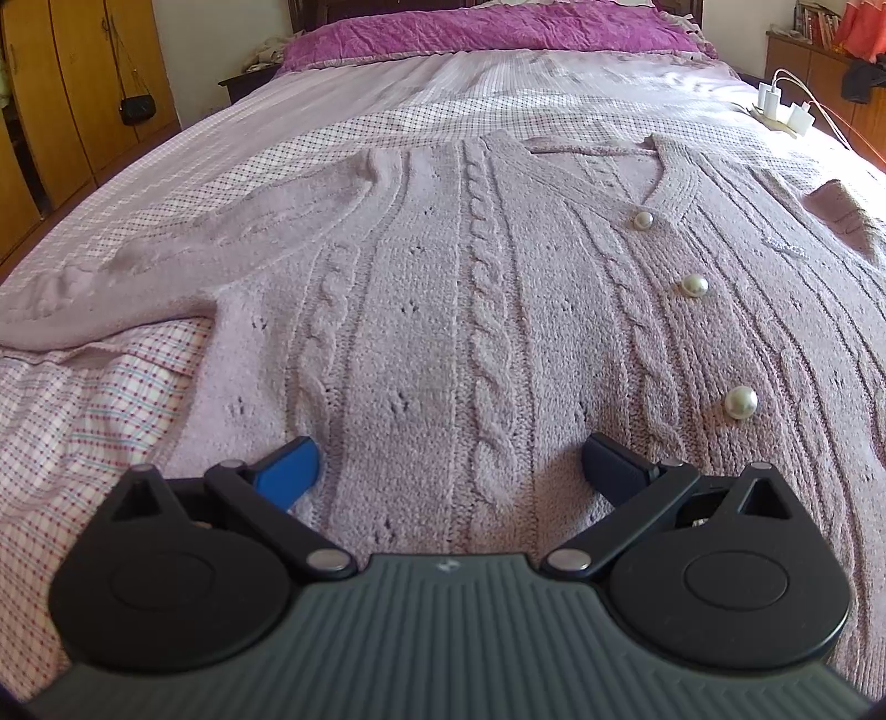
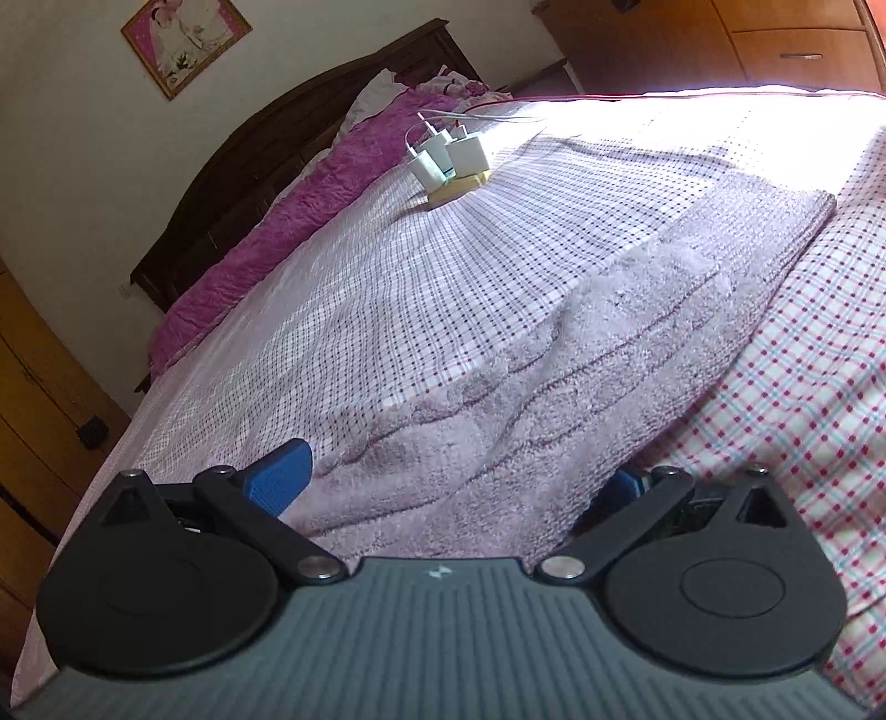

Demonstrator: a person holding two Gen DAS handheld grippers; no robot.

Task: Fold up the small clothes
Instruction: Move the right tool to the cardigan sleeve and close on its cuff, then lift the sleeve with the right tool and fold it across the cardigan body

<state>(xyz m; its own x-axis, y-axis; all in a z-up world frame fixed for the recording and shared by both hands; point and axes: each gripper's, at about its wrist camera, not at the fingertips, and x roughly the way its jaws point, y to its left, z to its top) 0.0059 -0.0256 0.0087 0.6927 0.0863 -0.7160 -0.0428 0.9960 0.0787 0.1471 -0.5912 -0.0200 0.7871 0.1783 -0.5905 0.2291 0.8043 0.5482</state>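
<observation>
A pale lilac cable-knit cardigan (image 1: 443, 288) with pearl buttons (image 1: 741, 402) lies flat, front up, on the bed. Its left sleeve (image 1: 166, 260) stretches out to the left. My left gripper (image 1: 451, 471) stands open just over the cardigan's lower hem, its blue fingers (image 1: 288, 471) wide apart on either side of a cable band. In the right wrist view the other sleeve (image 2: 581, 360) runs away toward the upper right. My right gripper (image 2: 459, 482) is open over the sleeve's near end, with its right finger mostly hidden behind the knit.
The bed carries a checked sheet (image 2: 387, 288) and a red-and-blue checked cloth (image 2: 803, 399) beside the sleeve. A purple quilt (image 1: 487, 27) lies at the headboard. White chargers on a power strip (image 2: 448, 160) sit on the bed. Wooden wardrobes (image 1: 66, 99) stand at the left.
</observation>
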